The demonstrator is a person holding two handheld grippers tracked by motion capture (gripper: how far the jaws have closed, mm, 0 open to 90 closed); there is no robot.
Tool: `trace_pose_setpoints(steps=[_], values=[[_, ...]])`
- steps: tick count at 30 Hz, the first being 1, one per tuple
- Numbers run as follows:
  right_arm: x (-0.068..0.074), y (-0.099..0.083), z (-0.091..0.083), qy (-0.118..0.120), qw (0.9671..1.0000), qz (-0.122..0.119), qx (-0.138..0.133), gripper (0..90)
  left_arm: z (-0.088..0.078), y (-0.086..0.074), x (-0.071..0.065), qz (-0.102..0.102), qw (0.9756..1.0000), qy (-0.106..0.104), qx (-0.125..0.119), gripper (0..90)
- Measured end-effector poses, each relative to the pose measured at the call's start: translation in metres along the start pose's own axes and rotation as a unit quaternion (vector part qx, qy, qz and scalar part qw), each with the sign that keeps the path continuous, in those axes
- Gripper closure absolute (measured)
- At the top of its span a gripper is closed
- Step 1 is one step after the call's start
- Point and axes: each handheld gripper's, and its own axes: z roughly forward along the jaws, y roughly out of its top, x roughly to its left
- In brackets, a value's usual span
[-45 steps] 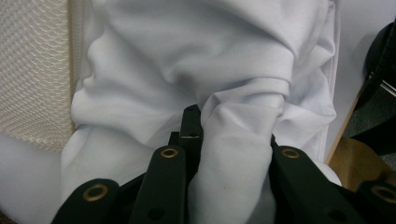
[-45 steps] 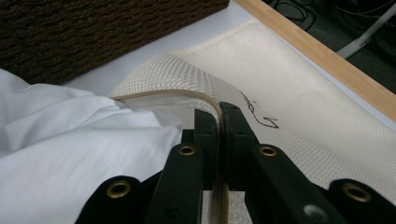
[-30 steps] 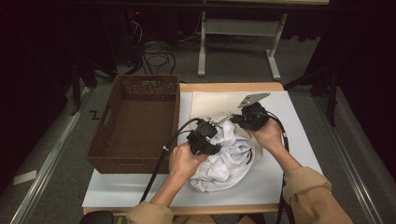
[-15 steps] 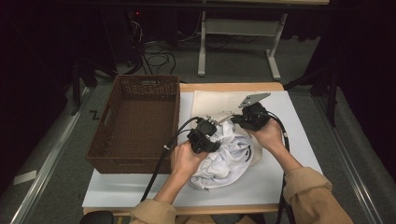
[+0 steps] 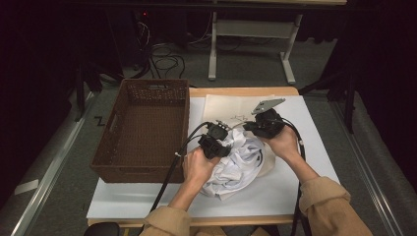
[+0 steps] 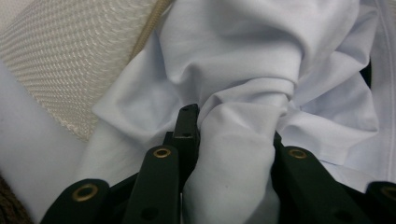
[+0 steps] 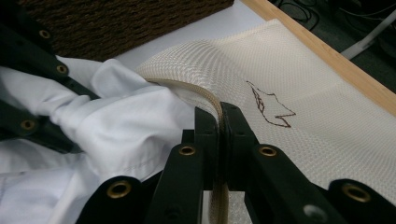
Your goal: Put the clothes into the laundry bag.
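Crumpled white cotton garment [image 5: 236,160] lies mid-table at the mouth of the cream mesh laundry bag [image 5: 231,105], wicker basket [image 5: 142,128] at its 9 o'clock. My right gripper [image 7: 218,114] is clamped on the bag's zipper rim to hold the mouth open; my left gripper [image 6: 233,126] pinches a thick fold of garment to feed it in. Against the earlier frame, my left hand sits lower and the bundle looks more bunched.

White shirt [image 5: 236,164], cream bag [image 7: 280,84] (mesh-patterned)
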Motion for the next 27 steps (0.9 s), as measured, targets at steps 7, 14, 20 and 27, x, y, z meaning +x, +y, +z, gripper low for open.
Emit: trace_pose_setpoints(steps=[7, 14, 20, 27], values=[[0.000, -0.001, -0.001, 0.001, 1.0000, -0.001, 0.001, 87.1, 0.012, 0.005, 0.007, -0.023, 0.9994, 0.026, 0.001, 69.4], [0.005, -0.002, 0.002, 0.006, 1.0000, -0.007, 0.005, 87.2, 0.024, 0.007, 0.008, -0.024, 0.9979, 0.060, 0.006, 67.9], [0.005, -0.002, 0.004, 0.010, 0.9999, -0.009, 0.005, 87.2, 0.028, 0.013, 0.013, -0.035, 0.9969, 0.070, -0.001, 64.5], [0.006, -0.004, 0.005, 0.010, 0.9999, -0.010, 0.006, 87.2, 0.030, 0.013, 0.012, -0.036, 0.9965, 0.075, -0.004, 60.6]])
